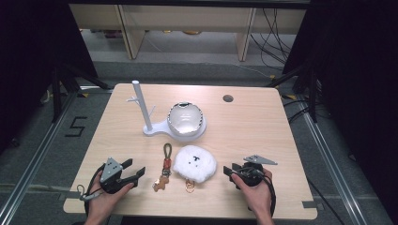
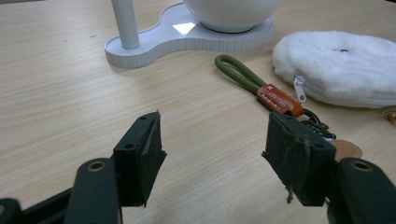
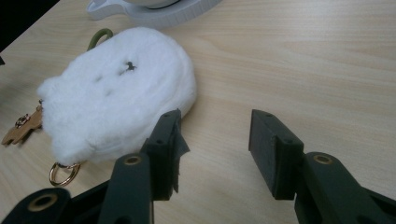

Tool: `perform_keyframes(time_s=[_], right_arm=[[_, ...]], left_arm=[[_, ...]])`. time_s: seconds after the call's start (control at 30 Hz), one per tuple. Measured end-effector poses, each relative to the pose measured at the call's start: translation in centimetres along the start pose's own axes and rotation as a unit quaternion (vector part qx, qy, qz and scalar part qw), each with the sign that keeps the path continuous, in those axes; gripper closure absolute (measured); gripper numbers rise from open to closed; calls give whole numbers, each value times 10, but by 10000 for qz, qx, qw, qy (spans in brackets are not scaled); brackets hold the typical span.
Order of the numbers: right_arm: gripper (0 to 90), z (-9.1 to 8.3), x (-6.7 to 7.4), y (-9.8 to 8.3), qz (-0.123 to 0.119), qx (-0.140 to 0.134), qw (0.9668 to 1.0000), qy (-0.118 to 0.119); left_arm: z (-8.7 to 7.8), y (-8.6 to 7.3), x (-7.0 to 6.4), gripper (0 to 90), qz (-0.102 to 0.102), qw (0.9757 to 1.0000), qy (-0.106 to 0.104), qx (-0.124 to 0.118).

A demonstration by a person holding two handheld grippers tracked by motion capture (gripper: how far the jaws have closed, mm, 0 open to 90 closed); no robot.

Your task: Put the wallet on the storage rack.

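A fluffy white pouch (image 1: 195, 163) with a small face and a gold ring lies at the table's near middle, also in the left gripper view (image 2: 336, 67) and right gripper view (image 3: 116, 102). Left of it lies a keychain (image 1: 165, 166) with a green loop, a brown leather tab (image 2: 279, 100) and a tan charm (image 3: 21, 127). My left gripper (image 1: 138, 176) rests open at the near left, jaws toward the keychain (image 2: 212, 154). To the pouch's right, my right gripper (image 1: 228, 172) is open, its left jaw close beside the pouch (image 3: 215, 147). Nothing is between either pair of jaws.
A white stand (image 1: 176, 129) with an upright branched post (image 1: 141, 105) and a shiny round bowl (image 1: 186, 119) sits behind the pouch. A cable hole (image 1: 228, 98) is at the far right of the wooden table (image 1: 267, 136). Shelving legs and cables lie beyond.
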State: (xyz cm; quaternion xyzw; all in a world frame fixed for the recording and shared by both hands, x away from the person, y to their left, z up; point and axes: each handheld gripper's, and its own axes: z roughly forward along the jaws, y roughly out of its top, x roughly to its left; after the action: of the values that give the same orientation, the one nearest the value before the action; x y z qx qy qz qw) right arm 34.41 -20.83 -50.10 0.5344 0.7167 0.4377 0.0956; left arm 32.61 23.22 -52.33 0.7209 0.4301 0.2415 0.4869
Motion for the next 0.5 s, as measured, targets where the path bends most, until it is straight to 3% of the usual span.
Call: perform_keyframes(time_s=[0.23,0.33,0.43,0.47,0.5], right_arm=[[584,1,0,8,141,261,9995,134],[589,5,2,15,148,722,9970,222],[589,7,3,19,89,822,9962,279],[589,9,6,24,126,1072,9938,278],[589,10,7,27,116,1141,9930,284]], left_arm=[[1,0,0,358,-57,10000,18,58],[-1,1,0,360,-38,9999,57,83],[-1,1,0,360,-56,10000,38,64],[-1,0,0,360,-40,10000,13,53],[0,0,-1,361,-34,10000,-23,15]])
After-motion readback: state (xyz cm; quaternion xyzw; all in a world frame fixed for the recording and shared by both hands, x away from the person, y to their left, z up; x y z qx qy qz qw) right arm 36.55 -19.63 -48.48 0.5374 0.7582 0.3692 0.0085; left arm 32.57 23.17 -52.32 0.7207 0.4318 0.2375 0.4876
